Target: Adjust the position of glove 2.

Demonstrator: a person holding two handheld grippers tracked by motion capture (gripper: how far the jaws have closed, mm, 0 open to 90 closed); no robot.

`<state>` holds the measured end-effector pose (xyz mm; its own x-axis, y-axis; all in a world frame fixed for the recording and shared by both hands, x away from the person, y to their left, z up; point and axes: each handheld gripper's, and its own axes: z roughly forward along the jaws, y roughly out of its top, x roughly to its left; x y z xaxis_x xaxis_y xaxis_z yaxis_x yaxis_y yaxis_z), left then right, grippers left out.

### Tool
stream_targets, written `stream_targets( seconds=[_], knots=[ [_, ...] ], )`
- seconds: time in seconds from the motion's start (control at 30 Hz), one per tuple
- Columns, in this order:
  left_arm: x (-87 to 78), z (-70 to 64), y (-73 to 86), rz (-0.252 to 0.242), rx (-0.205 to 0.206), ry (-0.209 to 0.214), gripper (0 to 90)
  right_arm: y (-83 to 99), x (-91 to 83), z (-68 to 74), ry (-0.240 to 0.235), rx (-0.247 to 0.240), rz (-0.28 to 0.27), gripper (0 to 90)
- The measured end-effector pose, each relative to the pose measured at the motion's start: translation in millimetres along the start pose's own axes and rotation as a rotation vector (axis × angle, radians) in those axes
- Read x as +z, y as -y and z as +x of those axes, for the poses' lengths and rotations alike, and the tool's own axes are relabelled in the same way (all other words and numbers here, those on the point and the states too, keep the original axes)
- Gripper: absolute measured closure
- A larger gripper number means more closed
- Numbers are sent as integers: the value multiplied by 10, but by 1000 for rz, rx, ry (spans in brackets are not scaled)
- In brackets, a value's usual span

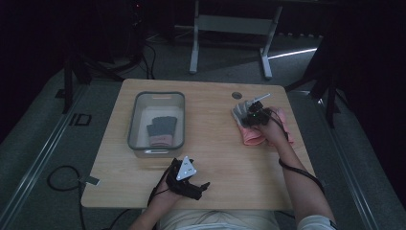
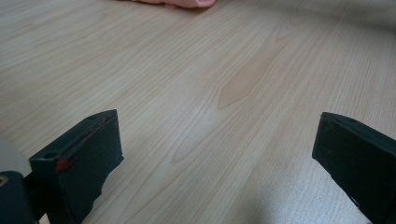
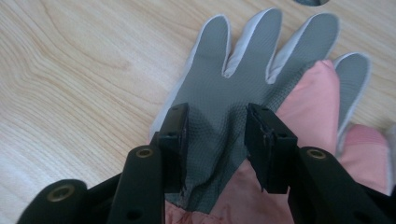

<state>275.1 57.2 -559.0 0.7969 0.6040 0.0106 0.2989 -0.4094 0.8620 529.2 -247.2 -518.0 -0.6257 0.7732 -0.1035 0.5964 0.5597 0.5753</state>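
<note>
A grey glove [image 1: 239,111] lies palm up on a pink glove [image 1: 251,136] at the right of the wooden table [image 1: 215,158]. My right gripper [image 1: 249,112] rests on them. In the right gripper view the grey glove [image 3: 261,56] spreads its fingers ahead, and the pink glove [image 3: 313,102] shows beneath on the right. My right gripper [image 3: 217,112] is shut on a puckered fold of the grey palm. My left gripper [image 1: 202,189] sits near the front edge of the table. Its jaws stand wide apart, open and holding nothing, as the left gripper [image 2: 217,140] hovers over bare wood.
A grey bin [image 1: 131,122] stands at the left middle of the table, with a dark grey and pink glove [image 1: 160,130] inside. A round cable hole [image 1: 237,95] lies near the far edge. A pink edge [image 2: 187,2] shows at the top of the left gripper view.
</note>
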Motion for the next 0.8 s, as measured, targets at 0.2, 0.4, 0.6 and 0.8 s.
stream_targets(
  seconds=[0.2, 0.4, 0.6, 0.8],
  knots=[
    [14, -18, -8, -10, 26, 9, 12, 55, 114, 21, -16, 19, 14, 764],
    [53, 4, -21, -7, 11, 32, 12, 58, 62, 10, -14, 114, -4, 871],
    [107, 20, -34, -22, 25, 44, 12, 16, -205, 100, 32, 176, -88, 884],
    [140, 63, -17, -12, 22, 17, 12, -28, -688, 329, 68, 190, -173, 885]
  ],
)
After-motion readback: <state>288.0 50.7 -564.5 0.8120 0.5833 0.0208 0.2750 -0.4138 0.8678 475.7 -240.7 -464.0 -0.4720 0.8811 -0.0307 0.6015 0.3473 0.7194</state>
